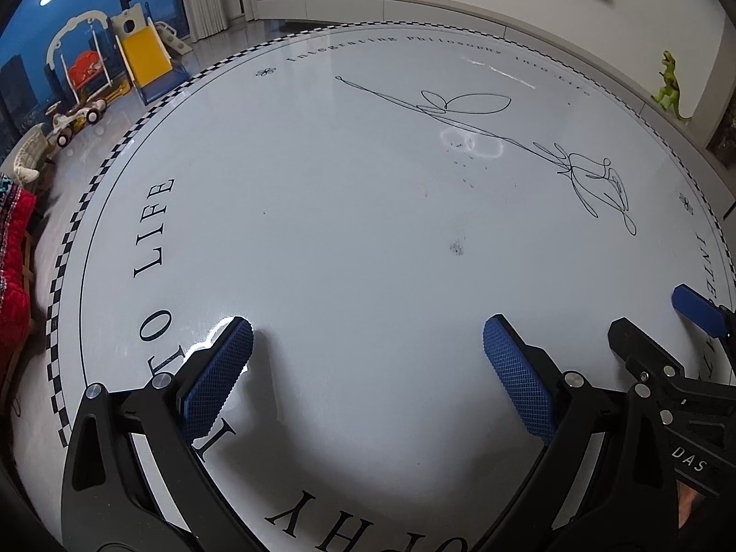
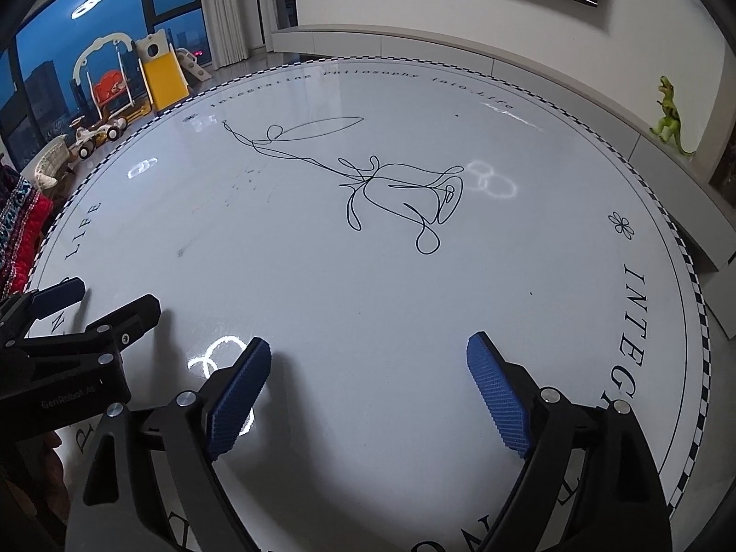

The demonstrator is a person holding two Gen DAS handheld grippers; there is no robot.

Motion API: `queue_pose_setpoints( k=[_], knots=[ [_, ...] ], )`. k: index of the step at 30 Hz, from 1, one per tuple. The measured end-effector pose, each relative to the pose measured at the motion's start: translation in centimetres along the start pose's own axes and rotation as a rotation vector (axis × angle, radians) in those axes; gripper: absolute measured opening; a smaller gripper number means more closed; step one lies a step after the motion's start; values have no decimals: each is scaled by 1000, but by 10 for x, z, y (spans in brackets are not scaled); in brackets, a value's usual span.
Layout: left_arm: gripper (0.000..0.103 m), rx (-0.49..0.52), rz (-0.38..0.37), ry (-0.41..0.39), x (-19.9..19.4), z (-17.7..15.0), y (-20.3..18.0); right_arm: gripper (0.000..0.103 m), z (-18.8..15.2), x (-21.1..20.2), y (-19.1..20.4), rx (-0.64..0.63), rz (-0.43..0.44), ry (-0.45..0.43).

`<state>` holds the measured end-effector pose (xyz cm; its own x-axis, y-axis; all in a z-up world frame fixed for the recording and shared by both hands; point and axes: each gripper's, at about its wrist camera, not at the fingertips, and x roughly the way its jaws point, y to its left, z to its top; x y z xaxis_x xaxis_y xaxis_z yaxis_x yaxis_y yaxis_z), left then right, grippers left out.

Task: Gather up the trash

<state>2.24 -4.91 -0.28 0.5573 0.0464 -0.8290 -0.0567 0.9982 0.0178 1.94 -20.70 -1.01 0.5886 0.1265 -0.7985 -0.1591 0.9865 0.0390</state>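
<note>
Left wrist view shows no trash [no point possible] anywhere: the task's thing is not in sight in either picture, so where it lies, which way it points and how its long axis runs cannot be told. The round white desk [image 1: 368, 239] carries only its printed lettering, a line-drawn rose, a checkered rim and a few faint dark smudges near the middle, too small to call litter.

The left claw [image 1: 368, 345] hangs over the near part of the desk with its blue pads spread wide and nothing between them. In the right wrist view the right claw [image 2: 368, 363] is likewise wide apart and empty, tilted down toward the surface. Each claw shows at the edge of the other's view, so the two sit side by side, close but apart.

Judging from this, the step in hand is either the very start, hunting for something to pick up, or the end, with the desk already cleared; the pictures do not settle which. The next move likely calls for turning the claws off the desk to look elsewhere.

Beyond the rim stand a toy slide [image 1: 149, 57], a swing and a green toy dinosaur [image 2: 670, 115] on the low cabinet.
</note>
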Motion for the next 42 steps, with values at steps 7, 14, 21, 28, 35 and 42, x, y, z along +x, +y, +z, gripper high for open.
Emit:
queue_pose_setpoints(
  k=[7,14,21,28,35,42],
  knots=[
    [97,-1,1,-16,3,1,3,92,-1,3,0,-10,3,6],
    [97,-1,2,-16,3,2,3,100,-1,4,2,-23,7,20],
    [97,-1,1,-16,3,2,4,100,-2,4,3,-26,3,19],
    [97,-1,1,-16,3,2,3,100,-2,4,3,-26,3,19],
    [97,-1,1,-16,3,2,4,100,0,4,4,-26,3,19],
    [97,-2,2,-16,3,2,4,100,0,4,4,-26,3,19]
  ],
)
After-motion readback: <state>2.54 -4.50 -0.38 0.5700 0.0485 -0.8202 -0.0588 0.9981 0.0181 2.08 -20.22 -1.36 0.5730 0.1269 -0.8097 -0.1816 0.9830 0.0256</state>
